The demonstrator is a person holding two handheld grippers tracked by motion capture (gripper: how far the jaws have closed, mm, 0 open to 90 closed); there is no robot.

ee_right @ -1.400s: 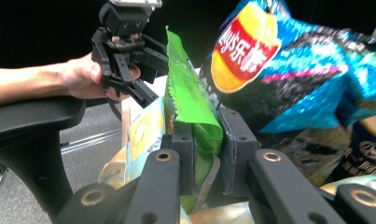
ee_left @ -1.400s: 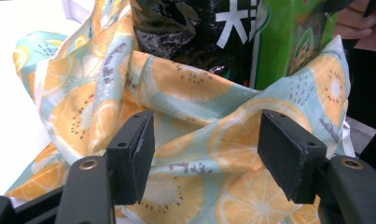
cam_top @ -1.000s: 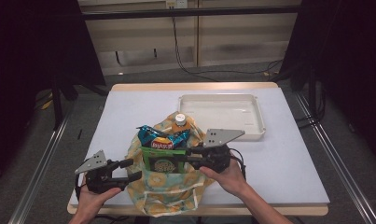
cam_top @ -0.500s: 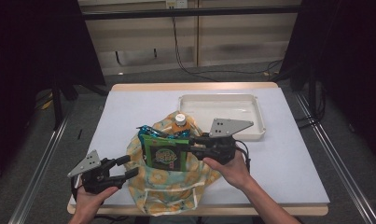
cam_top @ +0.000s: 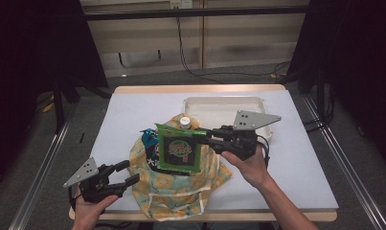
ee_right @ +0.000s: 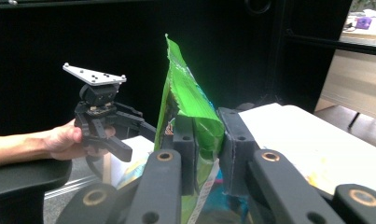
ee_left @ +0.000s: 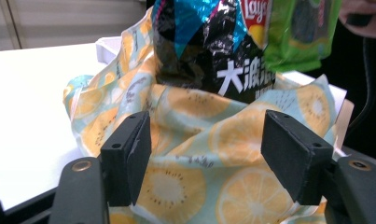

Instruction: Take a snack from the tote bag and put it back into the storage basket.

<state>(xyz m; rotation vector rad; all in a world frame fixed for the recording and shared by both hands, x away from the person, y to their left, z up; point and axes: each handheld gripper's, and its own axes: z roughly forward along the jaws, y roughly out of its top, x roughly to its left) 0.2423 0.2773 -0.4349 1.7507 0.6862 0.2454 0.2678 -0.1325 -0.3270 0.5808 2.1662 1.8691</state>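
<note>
Green snack bag (cam_top: 178,152); black-and-blue chip bag (ee_left: 209,46); pale cloth bag (cam_top: 181,189), yellow citrus-slice print.

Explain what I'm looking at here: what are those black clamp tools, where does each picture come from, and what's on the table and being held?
A person holds a hand-operated two-jaw gripper in each hand. The high view looks down on the white table. The other two views come from cameras riding on each gripper, looking along its jaws.

On the table sit a lemon-print fabric bag and a white tray. A white bottle cap and a black and blue Lay's chip bag stick out of the fabric bag.

The right gripper is shut on a green snack bag, held above the fabric bag. The left gripper is open at the fabric bag's edge, gripping nothing.
</note>
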